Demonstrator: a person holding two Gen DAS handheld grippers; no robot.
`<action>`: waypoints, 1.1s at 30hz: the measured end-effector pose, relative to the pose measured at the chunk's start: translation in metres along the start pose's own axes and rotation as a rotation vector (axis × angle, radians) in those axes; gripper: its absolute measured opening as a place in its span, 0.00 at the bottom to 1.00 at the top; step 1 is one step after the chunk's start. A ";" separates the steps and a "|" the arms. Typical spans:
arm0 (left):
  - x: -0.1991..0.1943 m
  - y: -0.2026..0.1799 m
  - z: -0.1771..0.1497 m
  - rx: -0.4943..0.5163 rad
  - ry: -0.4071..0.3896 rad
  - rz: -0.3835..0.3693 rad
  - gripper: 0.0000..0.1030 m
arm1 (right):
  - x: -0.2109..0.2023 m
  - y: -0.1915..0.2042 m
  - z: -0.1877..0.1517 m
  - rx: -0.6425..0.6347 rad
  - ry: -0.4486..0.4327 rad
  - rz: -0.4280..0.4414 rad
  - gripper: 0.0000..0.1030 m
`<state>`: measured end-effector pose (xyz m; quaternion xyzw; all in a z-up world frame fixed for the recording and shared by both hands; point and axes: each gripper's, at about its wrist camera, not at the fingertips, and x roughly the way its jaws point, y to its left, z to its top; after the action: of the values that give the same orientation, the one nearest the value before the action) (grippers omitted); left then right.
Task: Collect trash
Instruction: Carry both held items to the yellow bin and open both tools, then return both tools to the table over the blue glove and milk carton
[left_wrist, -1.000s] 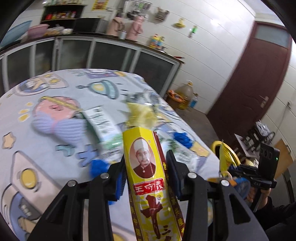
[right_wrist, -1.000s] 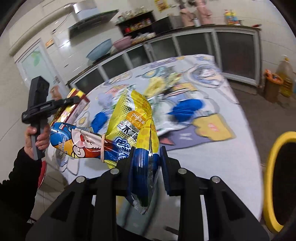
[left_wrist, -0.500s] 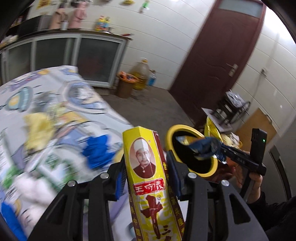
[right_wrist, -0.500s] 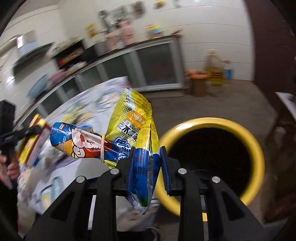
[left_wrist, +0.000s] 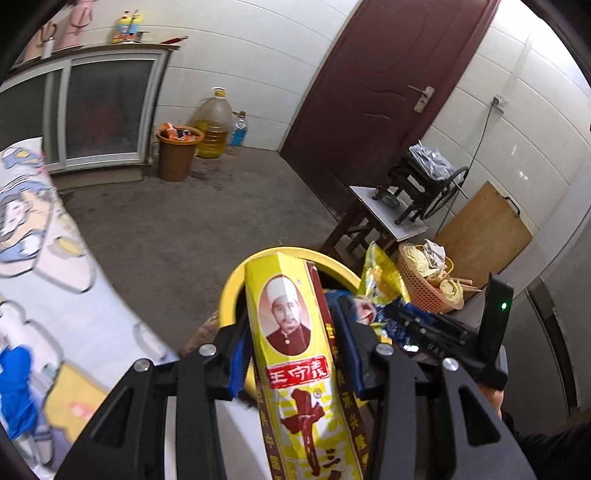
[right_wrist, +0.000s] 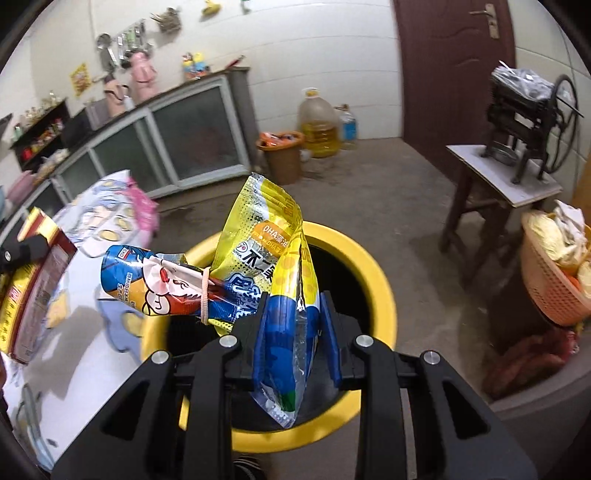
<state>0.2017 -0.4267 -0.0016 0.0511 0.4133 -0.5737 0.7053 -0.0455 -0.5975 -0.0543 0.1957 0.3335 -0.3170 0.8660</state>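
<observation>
The room was a tiled kitchen with a bare concrete floor (left_wrist: 177, 221), a dark red door (left_wrist: 380, 96) and a glass-fronted cabinet (right_wrist: 192, 136) along the wall. At the left of both views ran the edge of the desk (left_wrist: 66, 302), under a cartoon-printed cloth, with a blue scrap (left_wrist: 14, 384) lying near that edge. Off the desk's edge, on the floor, stood a yellow-rimmed bin (right_wrist: 384, 295) with a dark inside. The left gripper (left_wrist: 291, 354) had its jaws closed narrowly on a tall yellow box (left_wrist: 295, 354) printed with a portrait, and the box stood upright in front of the bin's rim. To its right, the right gripper (right_wrist: 295, 339) pinched a yellow and blue snack bag (right_wrist: 266, 243), which had a second blue wrapper (right_wrist: 147, 280) bound to it by a rubber band; the bag hung over the bin's mouth. Farther back by the wall stood a brown pail (right_wrist: 282, 155) full of rubbish and a big oil jug (right_wrist: 319, 125). At the right were a small table (right_wrist: 506, 184) carrying a hand-cranked machine (right_wrist: 528, 107) and an orange basket (right_wrist: 554, 273).
</observation>
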 end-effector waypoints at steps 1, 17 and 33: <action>0.007 -0.004 0.003 0.000 0.005 -0.004 0.38 | 0.003 -0.001 0.000 0.004 0.004 -0.017 0.25; 0.025 -0.011 0.001 -0.062 -0.071 0.069 0.84 | 0.005 -0.013 0.007 0.027 -0.027 -0.116 0.63; -0.197 0.059 -0.118 -0.088 -0.233 0.441 0.84 | -0.062 0.123 -0.007 -0.275 -0.189 0.330 0.63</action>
<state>0.1903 -0.1919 0.0240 0.0427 0.3328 -0.3896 0.8577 -0.0006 -0.4790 -0.0004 0.0974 0.2543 -0.1398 0.9520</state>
